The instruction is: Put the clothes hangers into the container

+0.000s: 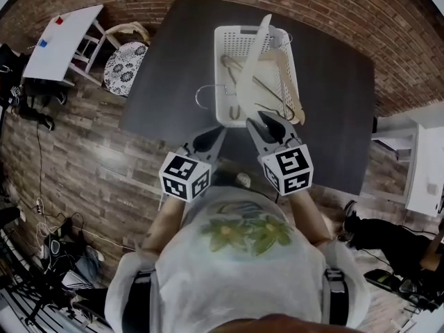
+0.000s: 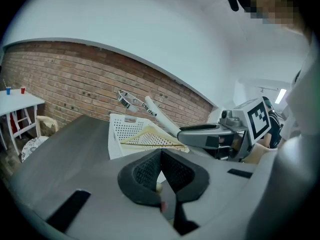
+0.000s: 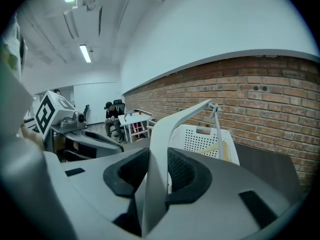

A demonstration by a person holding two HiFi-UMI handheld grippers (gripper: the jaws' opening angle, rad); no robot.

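My right gripper (image 1: 265, 125) (image 3: 159, 160) is shut on the lower end of a white plastic hanger (image 1: 253, 61) (image 3: 170, 129). The hanger rises over the white perforated basket (image 1: 223, 109) (image 3: 192, 138), with its metal hook (image 3: 218, 129) at the far end. A wooden hanger (image 1: 286, 82) (image 2: 150, 136) and other hangers lie in the basket, and one metal hook (image 1: 205, 92) sticks out over its left wall. My left gripper (image 1: 207, 140) (image 2: 161, 156) hovers just left of the right one, near the basket's front, shut with nothing between its pads.
The basket stands on a dark table (image 1: 166, 82) in front of a brick wall (image 2: 75, 79). A small white table (image 1: 62, 40) and a cushioned chair (image 1: 126, 64) are at the left. White furniture (image 1: 424, 165) is at the right. A person sits far off (image 3: 112, 115).
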